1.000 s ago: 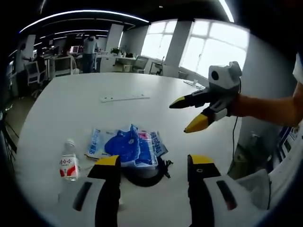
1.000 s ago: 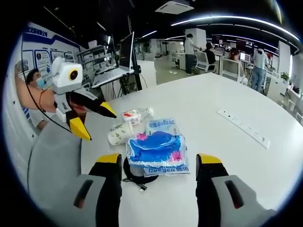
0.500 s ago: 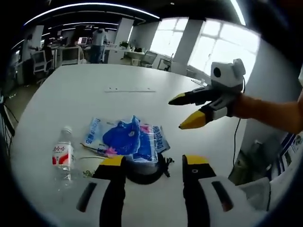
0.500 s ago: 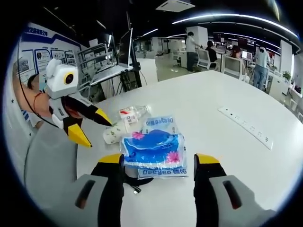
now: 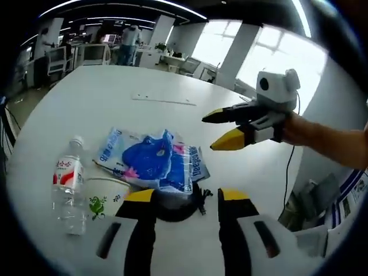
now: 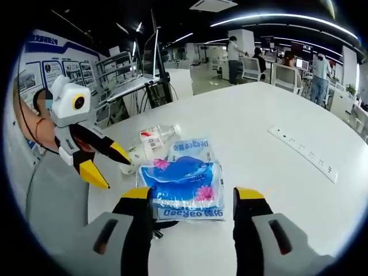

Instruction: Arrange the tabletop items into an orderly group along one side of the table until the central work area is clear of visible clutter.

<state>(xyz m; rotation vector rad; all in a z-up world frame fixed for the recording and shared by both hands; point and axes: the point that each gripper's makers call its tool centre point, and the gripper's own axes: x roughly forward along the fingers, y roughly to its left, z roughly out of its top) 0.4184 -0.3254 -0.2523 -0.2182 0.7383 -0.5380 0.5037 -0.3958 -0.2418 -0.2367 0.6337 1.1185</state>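
A blue plastic packet (image 5: 152,167) lies on the white table (image 5: 86,121), partly over a black strap (image 5: 175,211). To its left are a clear water bottle (image 5: 68,187) on its side and a paper cup (image 5: 106,192) with a green print. My left gripper (image 5: 185,198) is open, its jaws just short of the packet. My right gripper (image 5: 214,131) hovers open above the packet's right side. In the right gripper view the packet (image 6: 184,181) sits between the jaws of my open right gripper (image 6: 192,195), with the bottle (image 6: 155,135) behind it and my left gripper (image 6: 113,171) at the left.
A white power strip (image 5: 164,99) lies farther across the table, also visible as the power strip (image 6: 302,154) at the right. Desks, chairs and people stand in the office beyond the table. A person's arm (image 5: 328,138) holds the right gripper.
Both grippers have moved closer to the packet, which now looks larger. The paper cup has come into the left gripper view. The items on the table have not moved.
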